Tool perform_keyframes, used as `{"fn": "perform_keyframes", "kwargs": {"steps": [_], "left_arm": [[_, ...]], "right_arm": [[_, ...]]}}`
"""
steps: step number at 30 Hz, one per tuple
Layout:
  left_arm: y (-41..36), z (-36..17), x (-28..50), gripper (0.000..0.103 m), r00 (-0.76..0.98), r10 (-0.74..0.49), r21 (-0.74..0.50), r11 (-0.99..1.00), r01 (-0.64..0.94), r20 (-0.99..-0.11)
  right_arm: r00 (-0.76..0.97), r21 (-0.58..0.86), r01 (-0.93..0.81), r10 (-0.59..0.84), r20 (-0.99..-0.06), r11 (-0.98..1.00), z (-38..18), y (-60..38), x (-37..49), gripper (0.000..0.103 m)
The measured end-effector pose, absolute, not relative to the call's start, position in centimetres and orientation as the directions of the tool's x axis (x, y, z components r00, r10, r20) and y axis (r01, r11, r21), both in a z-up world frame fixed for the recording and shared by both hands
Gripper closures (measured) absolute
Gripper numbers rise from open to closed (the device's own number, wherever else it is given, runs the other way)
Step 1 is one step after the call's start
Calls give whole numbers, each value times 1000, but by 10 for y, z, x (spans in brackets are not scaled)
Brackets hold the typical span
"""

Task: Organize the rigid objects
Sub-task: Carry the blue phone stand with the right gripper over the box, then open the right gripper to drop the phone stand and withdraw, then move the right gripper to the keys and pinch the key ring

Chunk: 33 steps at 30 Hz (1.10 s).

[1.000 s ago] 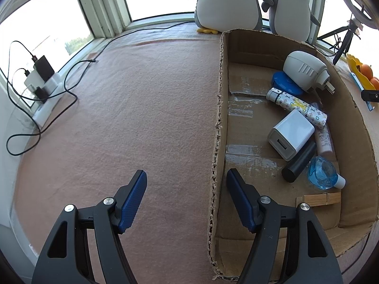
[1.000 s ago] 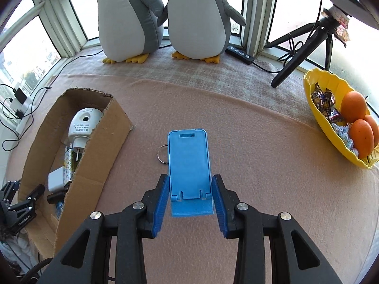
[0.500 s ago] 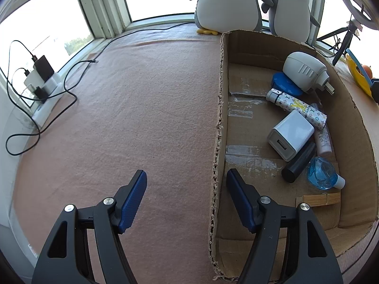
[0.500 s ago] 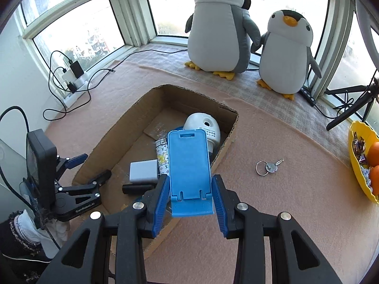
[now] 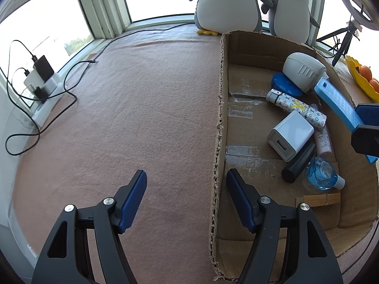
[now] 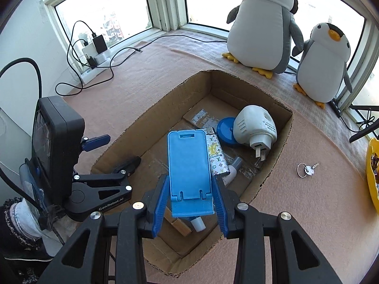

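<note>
The open cardboard box (image 6: 236,80) lies on the pink mat. My right gripper (image 6: 190,179) is shut on a blue phone stand (image 6: 189,163) and holds it above the box's inside, over a patterned lighter (image 6: 214,156). The stand (image 5: 336,101) also slants in from the right in the left wrist view. My left gripper (image 5: 187,177) is open and straddles the box's left wall (image 5: 219,118), one finger inside, one outside. A white plug-in device (image 6: 255,127), a blue disc (image 6: 225,130), a white charger (image 5: 291,135), a black cylinder (image 5: 298,163) and a blue bottle (image 5: 322,172) lie in the box.
A key ring (image 6: 308,170) lies on the mat right of the box. Two plush penguins (image 6: 265,23) stand behind it by the window. A yellow bowl (image 5: 357,78) with oranges sits far right. A power strip with cables (image 6: 94,54) lies at the left edge.
My right gripper carried the blue phone stand leftward from the mat near the keys to above the box. The left gripper stayed still.
</note>
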<state>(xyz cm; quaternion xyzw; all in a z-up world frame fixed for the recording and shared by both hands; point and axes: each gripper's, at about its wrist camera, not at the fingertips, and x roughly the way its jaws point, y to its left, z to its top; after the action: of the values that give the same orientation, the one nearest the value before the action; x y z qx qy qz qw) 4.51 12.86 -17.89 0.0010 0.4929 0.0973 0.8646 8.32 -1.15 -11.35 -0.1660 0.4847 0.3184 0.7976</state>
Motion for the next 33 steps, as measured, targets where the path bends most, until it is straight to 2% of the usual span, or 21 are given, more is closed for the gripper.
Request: {"fn": "perform_keyframes", "kwargs": {"steps": [19, 26, 33], "left_arm": [[128, -178, 47, 33, 496, 168, 96, 981, -168, -852], [128, -178, 46, 33, 496, 168, 95, 981, -169, -852], [127, -178, 47, 33, 496, 170, 99, 981, -165, -852]], "right_arm": [[323, 118, -649, 412, -852, 752, -106, -21, 79, 67], [388, 163, -576, 444, -807, 801, -87, -66, 87, 66], [453, 136, -478, 376, -809, 868, -88, -123, 116, 66]]}}
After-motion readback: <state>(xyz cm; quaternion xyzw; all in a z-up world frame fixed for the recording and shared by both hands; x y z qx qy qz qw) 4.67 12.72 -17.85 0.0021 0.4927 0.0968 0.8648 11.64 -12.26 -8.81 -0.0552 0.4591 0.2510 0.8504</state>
